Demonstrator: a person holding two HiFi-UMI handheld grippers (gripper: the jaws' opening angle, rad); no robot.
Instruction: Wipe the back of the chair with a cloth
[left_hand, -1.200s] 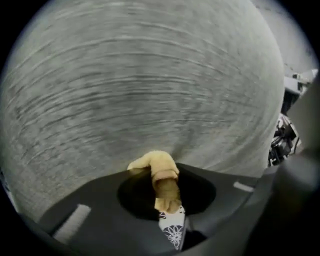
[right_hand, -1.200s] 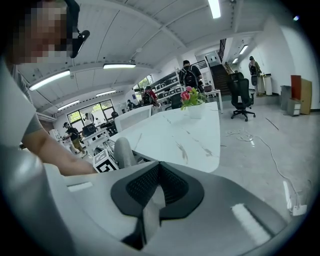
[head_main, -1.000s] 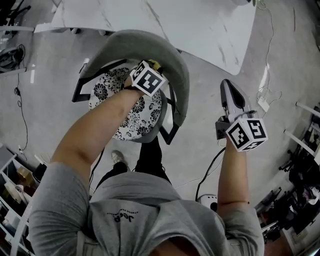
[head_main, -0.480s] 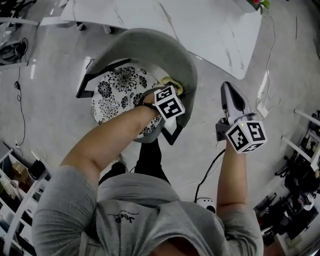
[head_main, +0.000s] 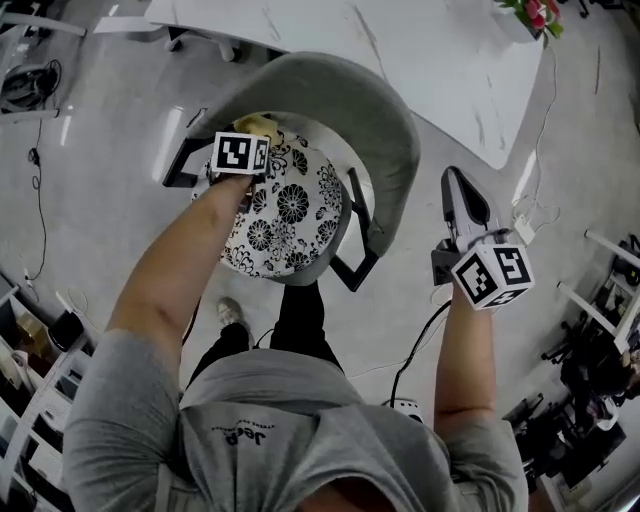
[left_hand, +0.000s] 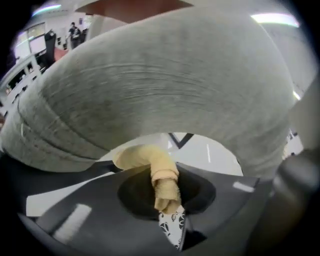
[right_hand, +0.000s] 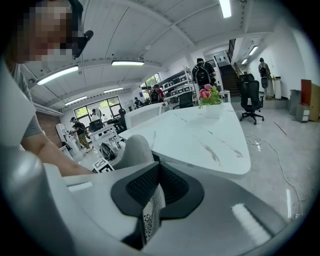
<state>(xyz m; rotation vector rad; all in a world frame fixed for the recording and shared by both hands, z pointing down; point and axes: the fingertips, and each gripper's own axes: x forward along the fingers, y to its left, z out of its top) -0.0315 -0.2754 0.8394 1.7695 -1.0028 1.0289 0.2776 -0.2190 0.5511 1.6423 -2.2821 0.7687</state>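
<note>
A pale floor (head_main: 100, 230) fills most of the head view, with the white marble bench (head_main: 420, 50) across its far side. The chair (head_main: 300, 270) stands on the floor just short of the bench's near edge. Its grey backrest (head_main: 395, 150) is a curved shell whose long run wraps the far and right sides of the round floral seat (head_main: 290, 215), with the hollow facing the person. Bare floor lies open to the left of the chair and between the chair and the right arm.

The left arm (head_main: 170, 290) stretches forward over the seat's left side. The right arm (head_main: 468, 350) is held out well to the right of the chair, clear of it.

The left gripper (left_hand: 167, 207) points at the inner face of the backrest near its far-left end, its fingers pinching the cloth (left_hand: 152, 162). The cloth is a twisted yellowish roll that runs forward from the fingers and bends left, its end up against the backrest's lower edge. The right gripper (right_hand: 157, 172) points toward the bench, fingers pressed together with nothing between them.
</note>
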